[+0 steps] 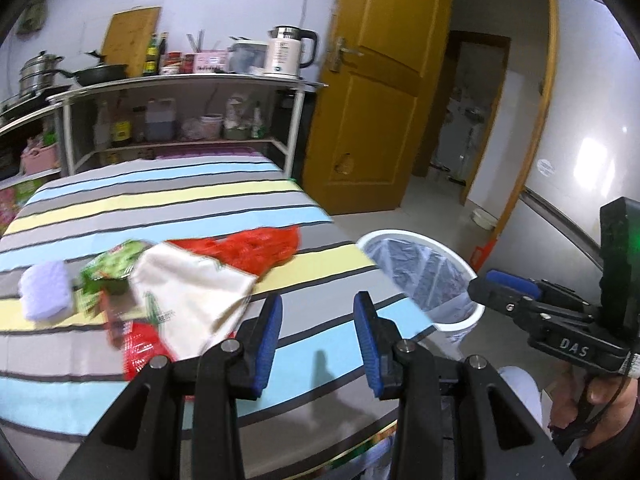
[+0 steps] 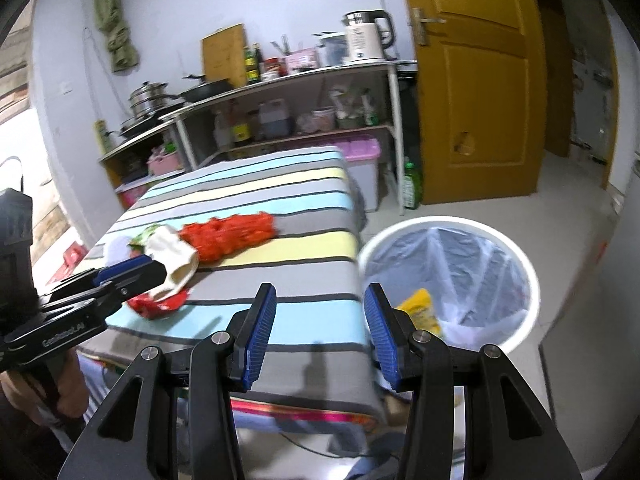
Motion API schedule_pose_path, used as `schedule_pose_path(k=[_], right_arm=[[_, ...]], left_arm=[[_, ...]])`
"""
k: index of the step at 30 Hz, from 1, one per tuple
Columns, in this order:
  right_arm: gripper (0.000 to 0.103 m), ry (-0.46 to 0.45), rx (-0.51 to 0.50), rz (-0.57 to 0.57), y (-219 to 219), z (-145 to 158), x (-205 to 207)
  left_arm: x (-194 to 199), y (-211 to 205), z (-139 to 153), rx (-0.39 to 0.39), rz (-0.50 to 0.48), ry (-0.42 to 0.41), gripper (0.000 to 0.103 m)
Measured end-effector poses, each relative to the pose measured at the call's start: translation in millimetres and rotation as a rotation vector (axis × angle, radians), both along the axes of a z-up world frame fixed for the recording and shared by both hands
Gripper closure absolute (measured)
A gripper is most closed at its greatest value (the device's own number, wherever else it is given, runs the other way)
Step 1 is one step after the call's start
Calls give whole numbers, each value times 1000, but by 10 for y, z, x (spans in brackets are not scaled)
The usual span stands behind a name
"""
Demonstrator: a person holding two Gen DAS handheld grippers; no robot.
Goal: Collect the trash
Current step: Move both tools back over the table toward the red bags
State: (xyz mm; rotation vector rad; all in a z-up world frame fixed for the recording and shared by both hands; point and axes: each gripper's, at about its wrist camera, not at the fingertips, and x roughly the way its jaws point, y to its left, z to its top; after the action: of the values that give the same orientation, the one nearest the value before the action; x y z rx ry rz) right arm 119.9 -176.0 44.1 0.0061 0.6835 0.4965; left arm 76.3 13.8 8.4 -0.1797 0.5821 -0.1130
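Hovering over the near edge of the striped table (image 1: 168,200), the left gripper (image 1: 318,336) has its blue pads spread with nothing between them. The right gripper (image 2: 320,336) is likewise parted and empty beside the table's right edge. Wrappers (image 1: 192,292) and a red net bag (image 1: 256,248) lie mid-table; the white lined bin (image 2: 524,280) stands off the right edge, holding a yellow packet (image 2: 420,308).

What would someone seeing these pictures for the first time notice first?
Probably the striped tablecloth in blue, yellow and grey, with a heap of litter on it: a red plastic bag, a cream-coloured bag and a green wrapper. Next, the white trash bin with a clear liner on the floor beside the table, a yellow packet already inside. Behind stands a yellow-brown wooden door.
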Motion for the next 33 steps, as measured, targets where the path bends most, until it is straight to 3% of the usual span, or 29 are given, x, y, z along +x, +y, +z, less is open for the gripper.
schedule_pose_path(k=[15,19,29,33], right_arm=[[56,26,-18,143,559,-107,-5],[56,33,-23,161,620,-139,13],[56,59,-19,202,806,-185,157],[56,69,-18,239,961,-230,227]], left_arm=[[-238,813,-322,-2,224,67,61],[-205,861,-411,-10,229,90,55],[-55,917,-567,-88,223,156,55],[-58,861,-576,-85,194,153,58]])
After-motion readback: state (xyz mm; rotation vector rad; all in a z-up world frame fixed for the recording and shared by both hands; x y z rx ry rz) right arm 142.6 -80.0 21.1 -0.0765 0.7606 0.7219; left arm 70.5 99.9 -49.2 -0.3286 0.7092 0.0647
